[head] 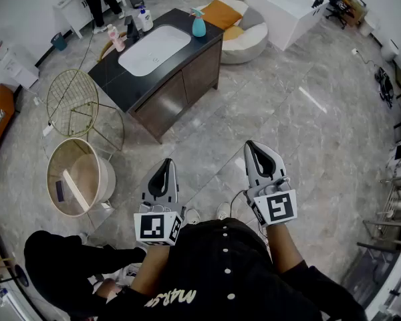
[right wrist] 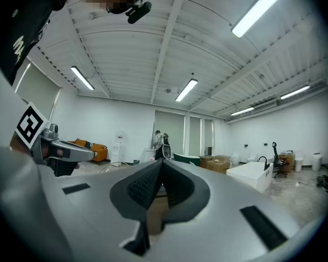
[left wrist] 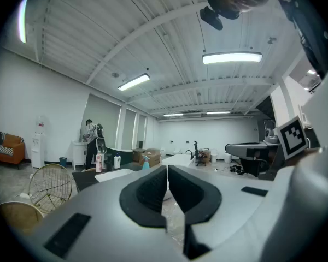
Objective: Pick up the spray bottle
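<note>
the spray bottle [head: 198,24], slim teal plastic with a trigger head, stands upright at one end of a dark, matt tabletop [head: 123,79], just beside the rim of a smooth white oval sink [head: 154,48]. a pink bottle [head: 115,39] and a white pump bottle [head: 145,20] stand across the sink from it, so it has free room around it and should be easy to take from the side. in the left gripper view it shows small and far off [left wrist: 145,164], just left of where the jaws meet.

the person stands on a glossy grey stone floor [head: 307,112], well apart from the cabinet. the left gripper [head: 166,166] and the right gripper [head: 250,146] are held level, side by side in front of the body. this looks like a carrying pose for the walk over, not a reach. both pairs of jaws, black ribbed pads set in smooth grey shells, are pressed together with nothing between them [left wrist: 168,171] [right wrist: 160,165]. judging by that, the pickup has hardly begun: one pair must spread wide enough for the round body of the bottle first.

a gold wire basket [head: 72,102] and a round pale tub [head: 79,177] sit on the floor to the left, clear of a straight path.
</note>
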Demonstrator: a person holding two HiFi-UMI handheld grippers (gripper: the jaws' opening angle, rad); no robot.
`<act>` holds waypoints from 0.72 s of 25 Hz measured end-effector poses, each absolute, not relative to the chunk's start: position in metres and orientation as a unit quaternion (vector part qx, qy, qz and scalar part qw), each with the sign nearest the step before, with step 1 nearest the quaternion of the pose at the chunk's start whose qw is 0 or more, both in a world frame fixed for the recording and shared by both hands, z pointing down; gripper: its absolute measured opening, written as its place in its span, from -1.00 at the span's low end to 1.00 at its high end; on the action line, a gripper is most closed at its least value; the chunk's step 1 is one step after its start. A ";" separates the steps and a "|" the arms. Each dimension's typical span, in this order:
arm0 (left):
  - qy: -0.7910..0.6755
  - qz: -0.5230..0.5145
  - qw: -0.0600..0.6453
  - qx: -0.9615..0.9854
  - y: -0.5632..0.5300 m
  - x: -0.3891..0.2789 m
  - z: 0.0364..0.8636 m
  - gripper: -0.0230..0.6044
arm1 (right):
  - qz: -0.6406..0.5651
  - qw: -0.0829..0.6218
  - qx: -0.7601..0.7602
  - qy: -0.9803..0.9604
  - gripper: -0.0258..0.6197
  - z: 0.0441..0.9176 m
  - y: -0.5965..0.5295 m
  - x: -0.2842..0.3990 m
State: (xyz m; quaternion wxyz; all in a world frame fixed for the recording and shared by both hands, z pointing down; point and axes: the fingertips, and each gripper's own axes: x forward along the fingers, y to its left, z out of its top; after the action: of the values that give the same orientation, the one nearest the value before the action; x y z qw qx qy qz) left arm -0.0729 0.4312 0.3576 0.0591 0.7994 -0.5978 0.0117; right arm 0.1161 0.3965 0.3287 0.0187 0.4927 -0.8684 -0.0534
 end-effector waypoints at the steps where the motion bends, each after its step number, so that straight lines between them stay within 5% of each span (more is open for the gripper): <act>1: -0.597 0.012 0.058 0.800 0.430 -0.073 0.356 -0.87 | -0.054 0.019 0.493 -0.868 -0.94 0.328 0.396 0.116; 18: -0.609 0.018 0.077 0.789 0.417 -0.033 0.369 -0.87 | -0.005 0.014 0.479 -0.878 -0.93 0.353 0.381 0.158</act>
State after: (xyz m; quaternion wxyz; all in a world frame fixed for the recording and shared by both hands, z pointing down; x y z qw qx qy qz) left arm -0.0326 0.4168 0.3692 0.0770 0.7889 -0.6095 0.0177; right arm 0.1582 0.3811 0.3535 0.0143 0.4791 -0.8777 -0.0050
